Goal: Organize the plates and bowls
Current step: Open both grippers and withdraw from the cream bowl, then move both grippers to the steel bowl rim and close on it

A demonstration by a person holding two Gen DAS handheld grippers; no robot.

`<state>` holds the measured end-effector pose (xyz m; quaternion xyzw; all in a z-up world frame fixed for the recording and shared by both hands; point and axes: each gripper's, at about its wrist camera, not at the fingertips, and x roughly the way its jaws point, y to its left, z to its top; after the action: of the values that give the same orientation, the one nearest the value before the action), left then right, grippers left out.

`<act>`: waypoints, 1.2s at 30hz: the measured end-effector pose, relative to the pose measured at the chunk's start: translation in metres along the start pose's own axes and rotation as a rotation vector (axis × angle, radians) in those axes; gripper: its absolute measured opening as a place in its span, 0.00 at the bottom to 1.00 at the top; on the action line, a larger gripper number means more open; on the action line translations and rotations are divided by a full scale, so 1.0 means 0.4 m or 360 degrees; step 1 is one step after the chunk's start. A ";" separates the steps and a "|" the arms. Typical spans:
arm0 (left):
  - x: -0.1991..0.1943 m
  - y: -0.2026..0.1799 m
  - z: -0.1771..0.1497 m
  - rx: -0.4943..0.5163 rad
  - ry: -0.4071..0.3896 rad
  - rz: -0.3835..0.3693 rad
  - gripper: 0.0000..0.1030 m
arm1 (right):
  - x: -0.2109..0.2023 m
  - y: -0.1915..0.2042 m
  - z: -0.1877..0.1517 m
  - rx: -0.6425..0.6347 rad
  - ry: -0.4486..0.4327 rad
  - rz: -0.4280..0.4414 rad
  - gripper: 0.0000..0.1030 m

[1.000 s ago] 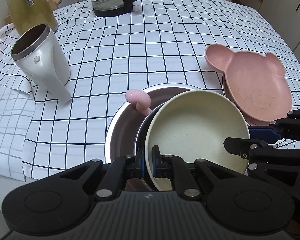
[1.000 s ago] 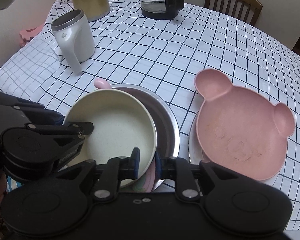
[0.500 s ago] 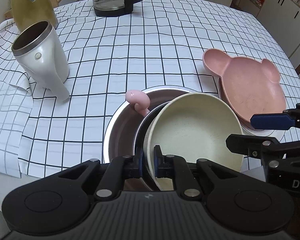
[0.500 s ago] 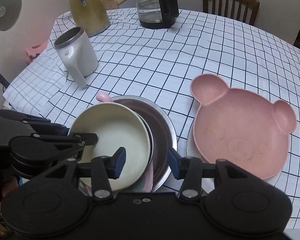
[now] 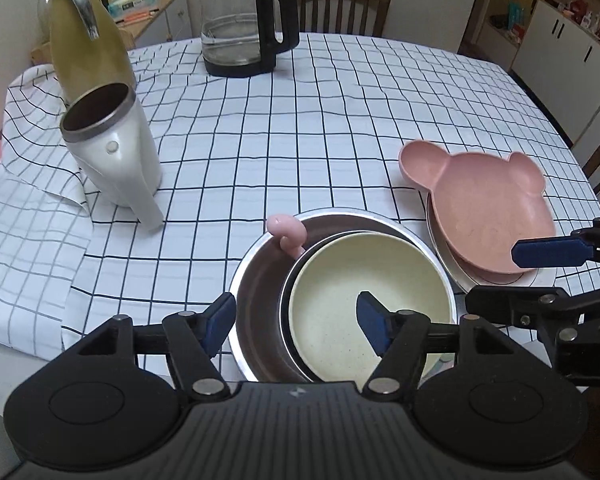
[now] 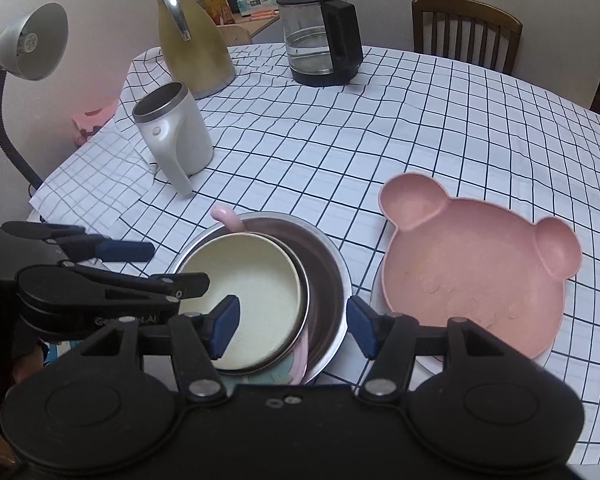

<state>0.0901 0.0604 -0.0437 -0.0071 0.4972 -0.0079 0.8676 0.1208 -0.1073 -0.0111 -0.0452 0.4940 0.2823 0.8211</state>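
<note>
One cream round bowl (image 5: 364, 312) nested in one steel bowl (image 5: 260, 280); one pink bear-shaped plate (image 6: 472, 264) beside. Left gripper (image 5: 296, 322) and right gripper (image 6: 292, 322) both released.

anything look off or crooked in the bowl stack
Yes: the cream bowl sits off-centre in the steel bowl, crowded toward its left side, with a pink handle poking over the far rim. Nothing looks spilled or broken.

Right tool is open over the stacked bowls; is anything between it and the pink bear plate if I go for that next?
Nothing visible blocks it. The right tool hangs open above the near rim of the steel bowl, and the pink bear plate lies beside that bowl, its top bare. The left tool is open over the cream bowl.
</note>
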 end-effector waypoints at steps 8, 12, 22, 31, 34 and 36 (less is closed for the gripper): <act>-0.053 0.004 -0.013 0.0006 -0.0090 0.0003 0.67 | -0.052 0.019 -0.016 -0.0030 -0.0071 0.0044 0.71; -0.064 0.015 -0.016 0.0026 -0.0135 -0.0026 0.71 | -0.074 0.028 -0.024 -0.0040 -0.0123 0.0041 0.80; -0.041 0.074 -0.033 0.0072 -0.0154 -0.0120 0.72 | -0.073 -0.001 -0.045 0.0102 -0.0219 -0.0014 0.94; 0.019 0.127 -0.060 0.0090 -0.0132 -0.0163 0.72 | -0.035 -0.051 -0.082 0.0235 -0.0292 -0.0144 0.91; 0.043 0.147 -0.069 0.0092 -0.0130 -0.0157 0.72 | -0.010 -0.066 -0.090 0.0283 -0.0262 -0.0198 0.86; 0.063 0.164 -0.075 0.0069 -0.0108 -0.0178 0.72 | 0.010 -0.078 -0.093 0.0312 -0.0225 -0.0216 0.79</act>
<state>0.0773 0.1252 -0.0817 -0.0162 0.4661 -0.0668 0.8821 0.1088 -0.1450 -0.0397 0.0218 0.4559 0.1791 0.8715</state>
